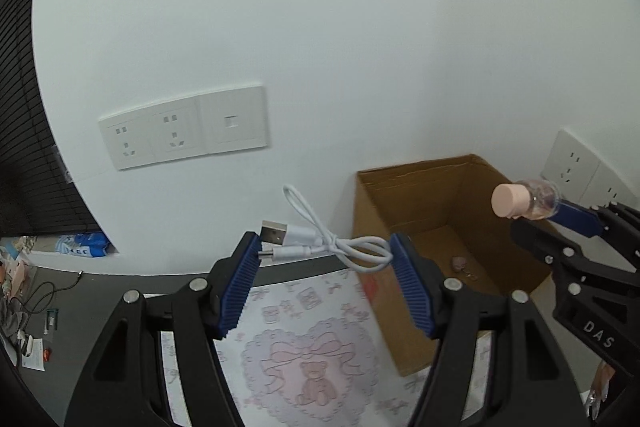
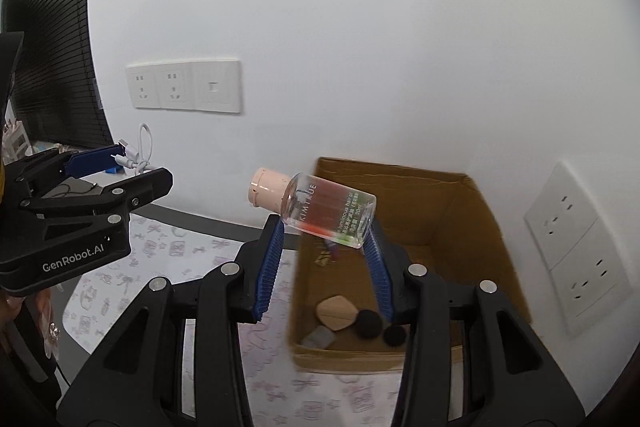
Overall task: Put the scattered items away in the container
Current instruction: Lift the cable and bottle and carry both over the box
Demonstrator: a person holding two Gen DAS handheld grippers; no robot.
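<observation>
A coiled white USB cable point(image 1: 298, 233) hangs in the air, pinched between the blue pads of my left gripper point(image 1: 325, 255), which is shut on it. To its right stands an open cardboard box point(image 1: 416, 195) against the wall. My right gripper point(image 2: 324, 235) is shut on a clear bottle point(image 2: 328, 215) with a pink cap, held tilted over the box's point(image 2: 440, 211) near left rim. In the left wrist view the right gripper point(image 1: 548, 223) and bottle point(image 1: 508, 201) hover above the box. In the right wrist view, the left gripper point(image 2: 132, 167) with the cable point(image 2: 144, 143) is far left.
Inside the box lie a wooden piece point(image 2: 336, 311), two black pom-poms point(image 2: 368, 323) and a grey block point(image 2: 320, 337). The box rests on a white mat point(image 1: 308, 359) printed with a pink bear. Wall sockets point(image 1: 184, 131) are behind; a dark blind point(image 1: 24, 147) is at the left.
</observation>
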